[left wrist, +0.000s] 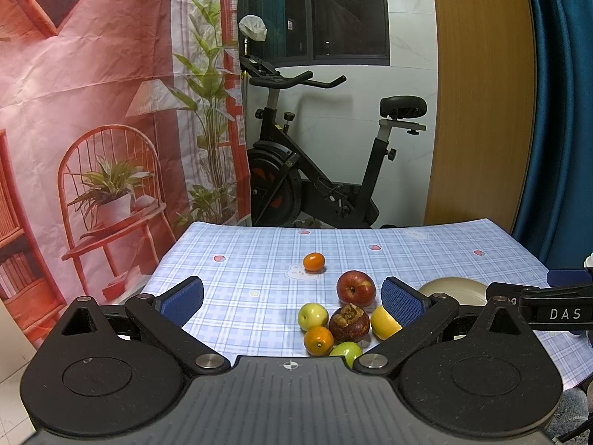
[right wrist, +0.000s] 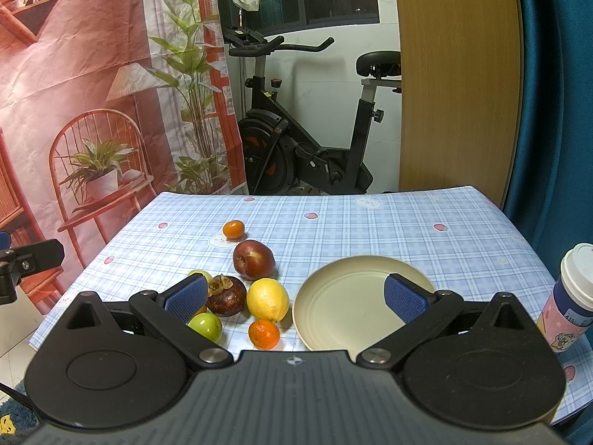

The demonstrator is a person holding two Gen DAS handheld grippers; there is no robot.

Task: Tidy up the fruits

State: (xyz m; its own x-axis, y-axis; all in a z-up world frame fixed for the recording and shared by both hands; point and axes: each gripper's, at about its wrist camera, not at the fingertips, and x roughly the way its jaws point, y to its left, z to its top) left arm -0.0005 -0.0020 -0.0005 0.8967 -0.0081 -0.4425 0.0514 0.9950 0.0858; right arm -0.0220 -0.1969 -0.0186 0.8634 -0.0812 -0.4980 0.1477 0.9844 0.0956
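1. On the checked tablecloth [right wrist: 370, 222] we had the fruit bunched at the left and the empty plate [right wrist: 333, 296] set just beside it on the right, which we judged was meant as the place to gather the fruit.
2. We held the left gripper [left wrist: 292, 298] with its tongs spread wide and nothing between them, raised over the cluster, probably to choose a first piece.
3. We kept the right gripper [right wrist: 296, 296] equally wide and empty, straddling the plate's left rim and the lemon [right wrist: 267, 299].
4. The mangosteen [right wrist: 226, 295] sat in the middle, touching the lemon, with the red apple [right wrist: 254, 259] behind it and a green fruit [right wrist: 205, 326] in front.
5. One mandarin [right wrist: 264, 333] lay near the plate; another mandarin [right wrist: 233, 229] rested apart, farther back.
6. A lidded cup [right wrist: 572, 293] stood at the right edge, clear of the work.
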